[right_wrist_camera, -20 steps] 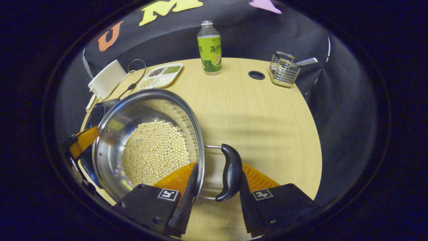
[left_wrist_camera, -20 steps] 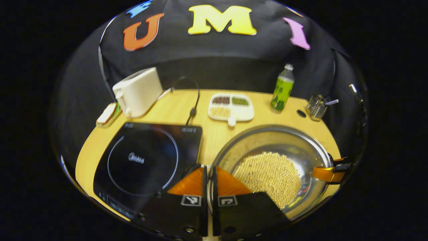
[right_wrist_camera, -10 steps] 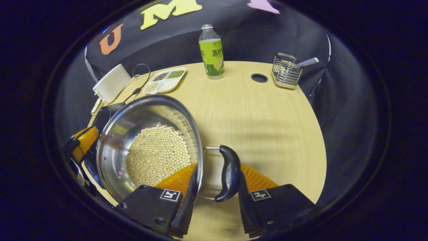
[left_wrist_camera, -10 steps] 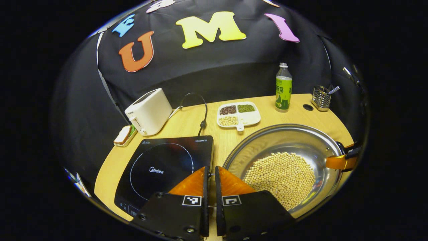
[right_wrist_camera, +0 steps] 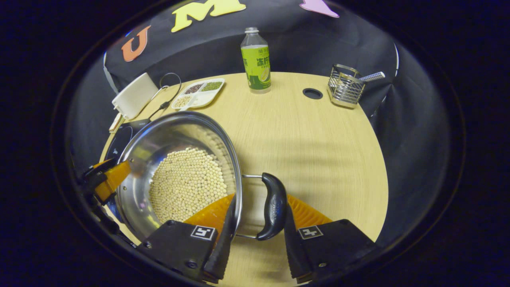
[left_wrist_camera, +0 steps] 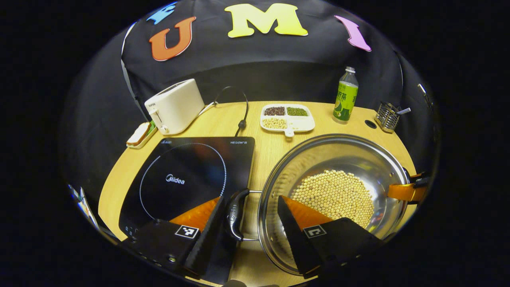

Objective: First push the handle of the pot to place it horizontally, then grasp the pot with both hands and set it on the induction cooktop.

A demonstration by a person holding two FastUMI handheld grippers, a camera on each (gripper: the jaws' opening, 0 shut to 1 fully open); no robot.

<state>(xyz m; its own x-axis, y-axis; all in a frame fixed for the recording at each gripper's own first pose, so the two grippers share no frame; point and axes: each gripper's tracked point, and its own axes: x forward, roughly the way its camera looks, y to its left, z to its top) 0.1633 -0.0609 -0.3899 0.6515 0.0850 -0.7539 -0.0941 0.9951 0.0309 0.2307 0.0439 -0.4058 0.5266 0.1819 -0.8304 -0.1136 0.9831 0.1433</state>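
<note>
A steel pot (left_wrist_camera: pixel 338 155) of pale beans stands on the wooden table right of the black induction cooktop (left_wrist_camera: pixel 187 179). My left gripper (left_wrist_camera: pixel 250 198) is open and straddles the pot's left black handle (left_wrist_camera: pixel 235 211) and rim: one finger outside the handle, the other inside the pot with a gap to the rim. In the right gripper view the pot (right_wrist_camera: pixel 167 131) sits at left. My right gripper (right_wrist_camera: pixel 260 196) is shut on the right handle (right_wrist_camera: pixel 273 207), one finger against the inner wall, the other against the handle. The cooktop (right_wrist_camera: pixel 119 139) peeks out behind the pot.
At the back stand a white toaster (left_wrist_camera: pixel 175 105), a divided dish of beans (left_wrist_camera: pixel 287 117), a green bottle (left_wrist_camera: pixel 346 95) and a wire holder (left_wrist_camera: pixel 388 117). A sandwich plate (left_wrist_camera: pixel 139 135) lies by the toaster. A black cable (left_wrist_camera: pixel 241 119) runs to the cooktop.
My left gripper was shut beside the pot's rim; it has opened and now straddles the left handle and rim. The right gripper keeps its hold on the right handle.
</note>
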